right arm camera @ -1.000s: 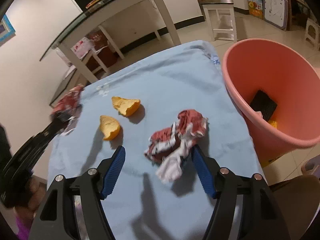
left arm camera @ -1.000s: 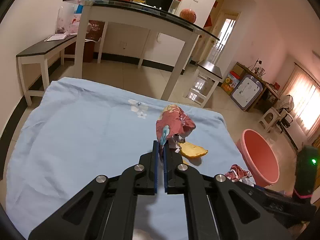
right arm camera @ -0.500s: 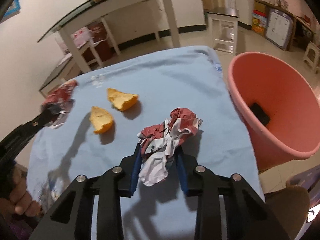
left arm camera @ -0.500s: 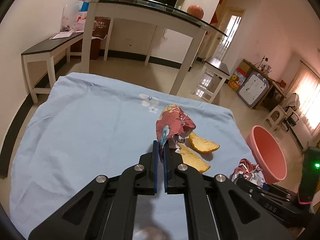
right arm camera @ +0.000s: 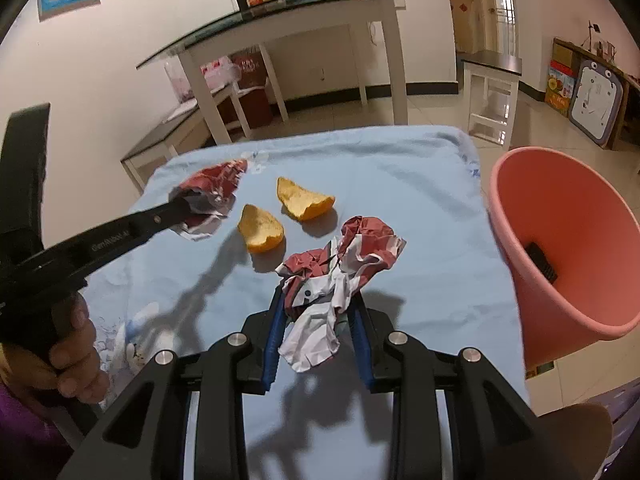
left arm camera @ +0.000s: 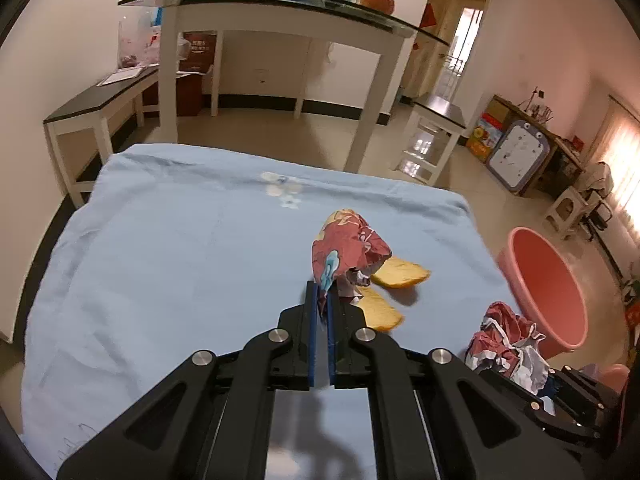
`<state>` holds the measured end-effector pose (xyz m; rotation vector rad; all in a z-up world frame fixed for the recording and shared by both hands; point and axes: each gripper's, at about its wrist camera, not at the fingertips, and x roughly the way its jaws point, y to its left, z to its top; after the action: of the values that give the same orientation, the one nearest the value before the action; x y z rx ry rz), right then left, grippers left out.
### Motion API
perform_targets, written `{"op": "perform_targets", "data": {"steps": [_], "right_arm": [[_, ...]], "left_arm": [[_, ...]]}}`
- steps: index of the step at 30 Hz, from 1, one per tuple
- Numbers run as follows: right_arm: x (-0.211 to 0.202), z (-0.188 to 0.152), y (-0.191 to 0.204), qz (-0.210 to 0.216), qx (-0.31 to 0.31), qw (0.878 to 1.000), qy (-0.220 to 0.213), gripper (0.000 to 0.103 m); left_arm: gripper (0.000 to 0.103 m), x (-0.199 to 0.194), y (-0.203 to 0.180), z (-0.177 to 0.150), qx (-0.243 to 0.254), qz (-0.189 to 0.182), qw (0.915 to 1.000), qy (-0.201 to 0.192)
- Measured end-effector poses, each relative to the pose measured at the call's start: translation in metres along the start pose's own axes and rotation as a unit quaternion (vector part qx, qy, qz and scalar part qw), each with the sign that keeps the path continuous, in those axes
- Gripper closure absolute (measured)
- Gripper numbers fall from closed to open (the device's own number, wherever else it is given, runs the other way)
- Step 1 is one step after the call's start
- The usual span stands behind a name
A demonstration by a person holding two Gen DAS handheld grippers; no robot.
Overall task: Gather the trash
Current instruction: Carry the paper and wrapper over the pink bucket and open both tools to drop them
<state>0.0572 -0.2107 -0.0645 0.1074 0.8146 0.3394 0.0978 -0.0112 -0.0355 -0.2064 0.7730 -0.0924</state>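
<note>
Left wrist view: the left gripper [left arm camera: 320, 300] angles down over the blue cloth [left arm camera: 160, 260], jaws clenched on a red crumpled wrapper [left arm camera: 348, 246]. The wrapper hides part of two orange peels [left arm camera: 400, 274].

Right wrist view: the right gripper [right arm camera: 318, 316] angles down, grasping a red-and-white crumpled paper [right arm camera: 340, 268] between its blue pads. The pink bin [right arm camera: 568, 248] stands at right, cut off by the frame edge; a dark object inside is unidentifiable.

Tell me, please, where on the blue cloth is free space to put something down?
The blue cloth is bare on its left, from the floral print to the near edge. Crowded: the right side, with two orange peels and crumpled wrappers by the pink bin.
</note>
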Motion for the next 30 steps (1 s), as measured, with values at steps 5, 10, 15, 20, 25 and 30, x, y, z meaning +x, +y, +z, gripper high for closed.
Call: {"op": "perform_targets", "data": {"steps": [5,10,15,20,25,30], "right_arm": [[-0.014,-0.001,-0.016,0.006,0.016,1.0,-0.02,0.073],[-0.033,0.0,-0.042,-0.005,0.042,0.998,-0.049,0.073],[-0.057,0.003,-0.08,-0.036,0.072,0.993,-0.082,0.073],[-0.076,0.006,-0.123,-0.076,0.106,0.986,-0.105,0.072],[-0.085,0.006,-0.161,-0.108,0.131,0.979,-0.112,0.072],[-0.079,0.005,-0.186,-0.126,0.146,0.975,-0.11,0.072]], "left_arm": [[0.1,-0.005,-0.019,0.002,0.016,-0.027,0.9994,-0.013],[0.1,-0.008,-0.051,0.004,0.045,-0.062,0.9967,-0.026],[0.099,-0.011,-0.091,0.007,0.072,-0.107,0.9908,-0.039],[0.099,-0.006,-0.136,0.009,0.107,-0.147,0.9827,-0.034],[0.099,0.004,-0.177,0.004,0.135,-0.171,0.9756,-0.025],[0.099,0.03,-0.205,0.0,0.142,-0.185,0.9724,0.007]]}}
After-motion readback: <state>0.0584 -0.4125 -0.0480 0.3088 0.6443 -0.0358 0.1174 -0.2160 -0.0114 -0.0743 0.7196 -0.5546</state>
